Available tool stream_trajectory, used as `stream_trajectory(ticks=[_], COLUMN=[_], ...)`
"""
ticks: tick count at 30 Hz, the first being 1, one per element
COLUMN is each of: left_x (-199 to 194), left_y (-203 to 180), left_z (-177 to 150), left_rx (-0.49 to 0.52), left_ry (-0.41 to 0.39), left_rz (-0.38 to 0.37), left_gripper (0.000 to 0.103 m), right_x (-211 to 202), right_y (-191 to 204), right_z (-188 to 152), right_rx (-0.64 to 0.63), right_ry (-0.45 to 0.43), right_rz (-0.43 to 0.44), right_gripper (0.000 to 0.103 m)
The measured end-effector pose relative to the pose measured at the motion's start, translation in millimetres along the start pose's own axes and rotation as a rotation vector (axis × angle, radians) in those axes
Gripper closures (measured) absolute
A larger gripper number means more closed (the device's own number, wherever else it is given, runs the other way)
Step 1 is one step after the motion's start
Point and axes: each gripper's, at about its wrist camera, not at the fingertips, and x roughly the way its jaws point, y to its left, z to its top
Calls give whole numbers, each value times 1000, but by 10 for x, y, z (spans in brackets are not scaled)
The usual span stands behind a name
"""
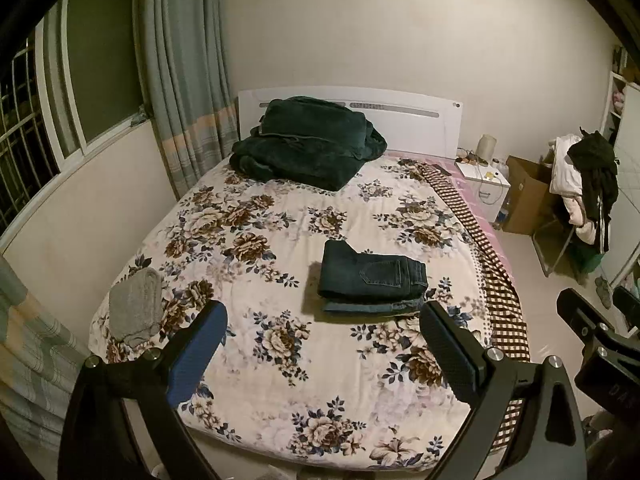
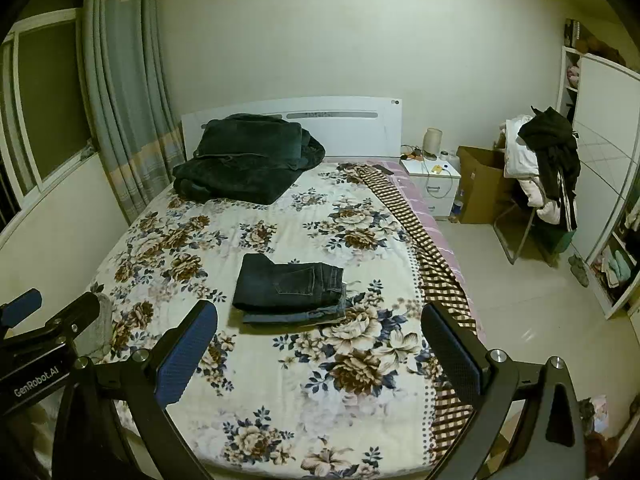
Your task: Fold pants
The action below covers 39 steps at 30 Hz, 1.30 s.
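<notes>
Dark blue jeans (image 1: 372, 274) lie folded in a neat stack on the floral bedspread (image 1: 280, 360), a lighter denim layer showing under them; they also show in the right wrist view (image 2: 288, 286). My left gripper (image 1: 324, 320) is open and empty, held above the foot of the bed, short of the jeans. My right gripper (image 2: 320, 324) is open and empty, also back from the jeans. The right gripper's body shows at the right edge of the left wrist view (image 1: 596, 336); the left gripper's body shows at the left of the right wrist view (image 2: 44, 332).
A folded grey garment (image 1: 134, 306) lies at the bed's left edge. A dark green blanket pile (image 1: 308, 144) sits by the headboard. A checked cloth (image 1: 492, 272) runs down the bed's right side. A nightstand (image 2: 434, 178), a cardboard box (image 2: 480, 184) and a clothes-laden chair (image 2: 544, 172) stand to the right.
</notes>
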Motion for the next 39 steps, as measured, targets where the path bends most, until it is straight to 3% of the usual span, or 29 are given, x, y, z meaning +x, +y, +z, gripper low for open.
stream_trajectory(ticks=[39], left_x=[-143], left_y=[-81], left_z=[-98], left_rx=[3], left_ry=[-2], left_rz=[12], left_gripper=[5], right_x=[33], right_y=[104], right_z=[-125], right_rx=[-3], right_ry=[12], right_rz=[11], right_gripper=[0])
